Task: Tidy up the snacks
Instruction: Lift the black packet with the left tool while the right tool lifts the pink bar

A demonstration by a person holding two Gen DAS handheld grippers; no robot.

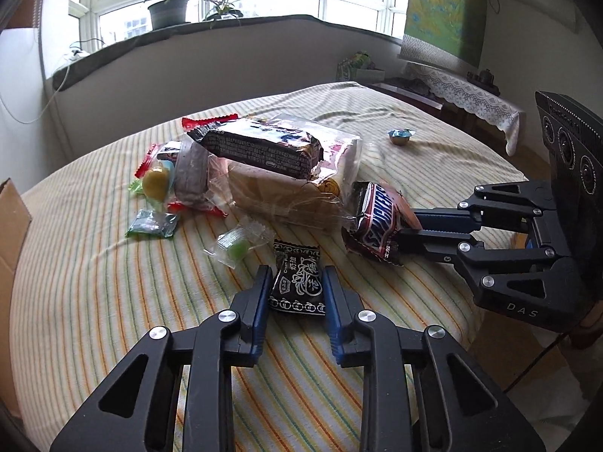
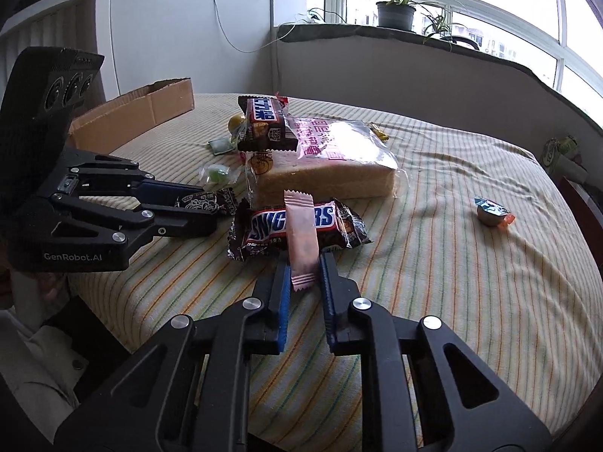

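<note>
the striped tablecloth (image 2: pixel 433 263) covers the whole table, and nearly everything on it is loose, so the sorting looks barely begun. at the far left edge stands an open cardboard box (image 2: pixel 150 107), which i take for the place the snacks belong; i can't see anything inside it from here. the biggest snack, a clear bag of sliced bread (image 2: pixel 331 165), lies in the middle with a dark wafer pack (image 2: pixel 264 124) propped on top. just in front of the bread is a snickers bar (image 2: pixel 264 226). the left gripper (image 1: pixel 296 282) is closed around a small black candy packet (image 1: pixel 297 282), pads against its sides, the packet low over the cloth. the right gripper (image 2: pixel 303 271) pinches the bottom end of a slim pink sachet (image 2: pixel 301 241), which stands up in front of the snickers. smaller pieces are scattered about: a green jelly sweet (image 1: pixel 235 246) in clear wrap, a green-wrapped square (image 1: pixel 152 222), a yellow sweet (image 1: pixel 156 182), and a blue foil cup (image 2: pixel 490 213) well apart on the right. all these remain to be gathered.
</note>
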